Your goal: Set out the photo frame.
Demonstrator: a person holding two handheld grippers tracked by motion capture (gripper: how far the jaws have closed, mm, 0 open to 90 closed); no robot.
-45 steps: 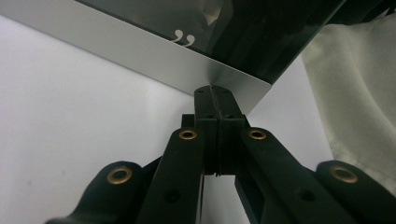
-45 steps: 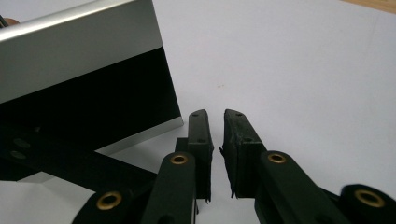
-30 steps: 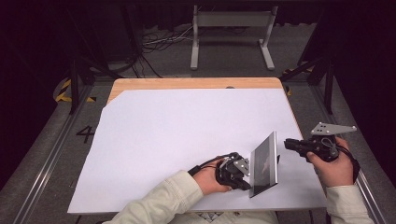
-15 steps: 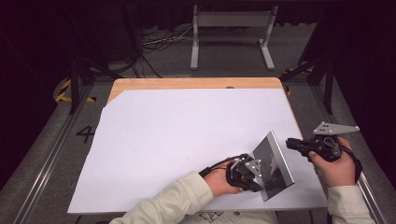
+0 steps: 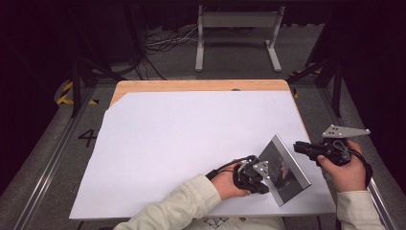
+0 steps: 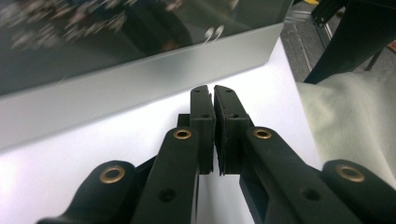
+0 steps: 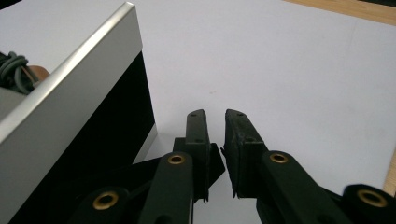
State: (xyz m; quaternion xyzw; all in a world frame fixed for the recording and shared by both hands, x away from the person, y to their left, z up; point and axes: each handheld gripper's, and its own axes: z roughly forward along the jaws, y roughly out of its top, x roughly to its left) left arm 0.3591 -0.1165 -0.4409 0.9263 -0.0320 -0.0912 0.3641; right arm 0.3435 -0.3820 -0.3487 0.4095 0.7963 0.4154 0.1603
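A flat dark panel with a silver frame leans tilted at the near right of the white sheet. My left gripper sits at its left side. In the left gripper view the jaws have just been opening and are all but shut, a hairline apart with nothing between them; the panel's silver edge lies just ahead. My right gripper hovers off the panel's right side, apart from it. Its jaws stand a narrow gap open and empty, with the panel's edge to their left.
The sheet covers a wooden tabletop whose far edge shows bare. Aluminium rails run along both sides. A metal stand and cables lie on the floor beyond. A cream sleeve sits close to my left gripper.
The panel has tipped from nearly upright to a lower lean, its face turned more upward. The left hand has shifted a little to the right with it. The right hand has stayed put.
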